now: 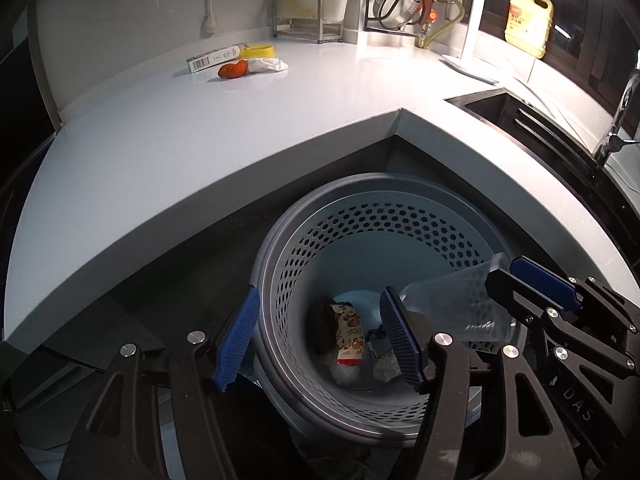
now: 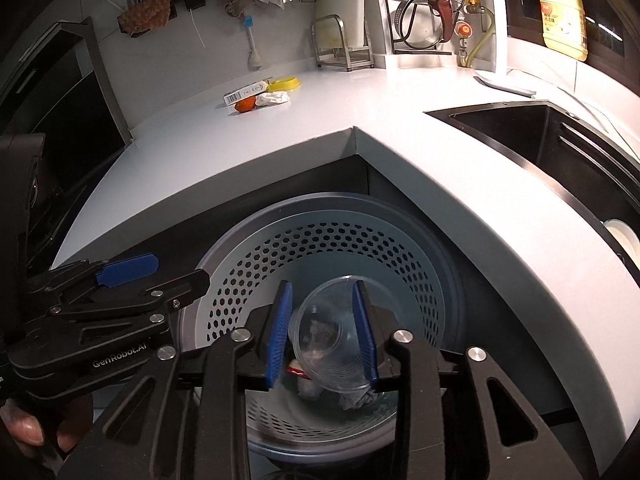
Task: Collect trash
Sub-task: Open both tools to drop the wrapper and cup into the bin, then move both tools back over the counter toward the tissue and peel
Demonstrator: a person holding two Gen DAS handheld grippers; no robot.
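Two grippers hang over the gray perforated bin (image 2: 320,240), which stands below the corner of the white table (image 2: 400,152). The right gripper (image 2: 325,332) has its fingers (image 2: 280,332) parted, with a clear plastic cup (image 2: 328,340) tilted between them above the bin; whether the pads press on the cup cannot be told. The left gripper (image 1: 320,340) has open, empty fingers straddling the bin's rim. Inside the bin lie a snack wrapper (image 1: 349,340) and crumpled paper (image 1: 386,368)

SITE: home kitchen | EVIDENCE: white countertop (image 2: 400,128); black sink (image 2: 560,140) at 2 o'clock; pot rack (image 2: 424,20) at 12 o'clock; detergent jug (image 2: 562,20) at 1 o'clock
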